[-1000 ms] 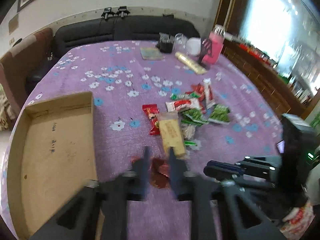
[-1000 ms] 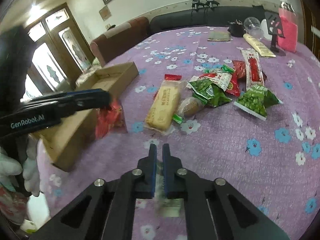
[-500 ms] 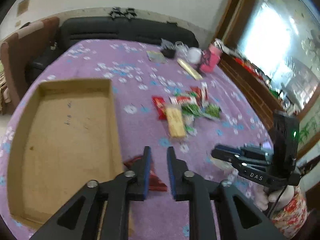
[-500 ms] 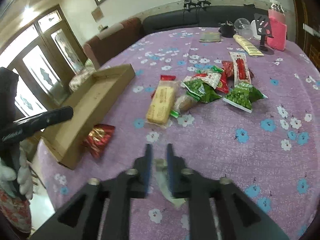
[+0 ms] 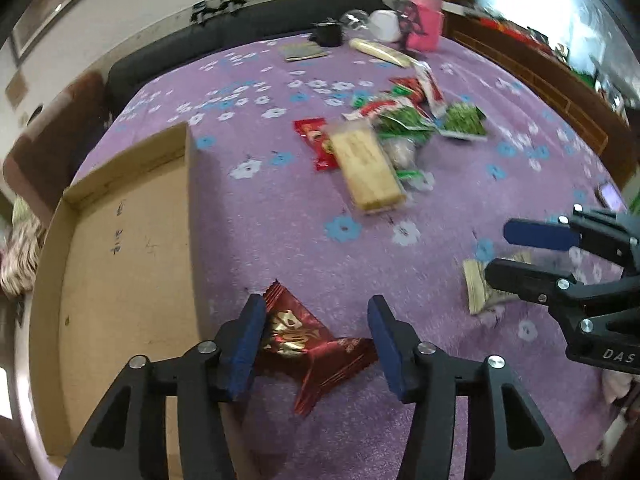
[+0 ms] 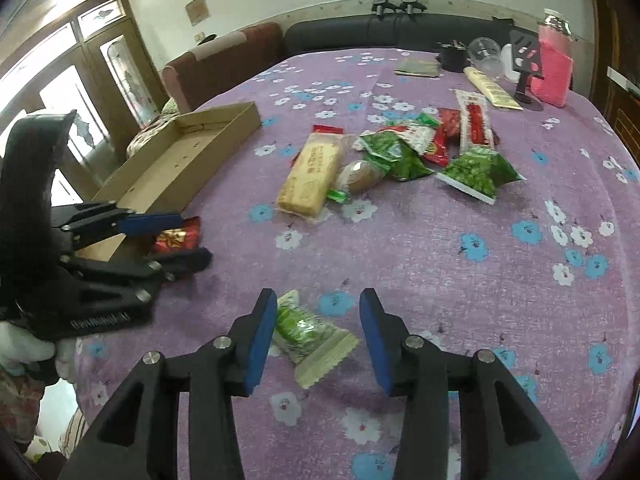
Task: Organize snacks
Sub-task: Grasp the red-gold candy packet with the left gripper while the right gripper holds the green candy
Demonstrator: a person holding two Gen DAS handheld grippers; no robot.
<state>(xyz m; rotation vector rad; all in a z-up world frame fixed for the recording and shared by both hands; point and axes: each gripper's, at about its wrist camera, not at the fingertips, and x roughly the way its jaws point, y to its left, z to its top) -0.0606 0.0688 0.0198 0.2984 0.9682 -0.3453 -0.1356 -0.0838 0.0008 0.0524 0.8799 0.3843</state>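
Note:
My left gripper [image 5: 316, 340] is open, its jaws on either side of a red foil snack packet [image 5: 308, 344] that lies on the purple cloth beside the cardboard tray [image 5: 120, 248]. My right gripper [image 6: 318, 332] is open around a small green-and-cream snack packet [image 6: 312, 336] lying on the cloth. The left gripper shows in the right wrist view [image 6: 176, 236], with the red packet [image 6: 176, 236] between its fingers. The right gripper shows in the left wrist view [image 5: 516, 252]. The tray is empty.
A pile of snacks sits mid-table: a long biscuit pack [image 6: 312, 172], green packets [image 6: 476, 172], red packets [image 6: 474, 120]. A pink container [image 6: 552, 68], cups and a phone stand are at the far end. A sofa [image 6: 360, 32] stands behind the table.
Both grippers have opened. The red packet now lies on the cloth between the left jaws, and the green packet lies between the right jaws.

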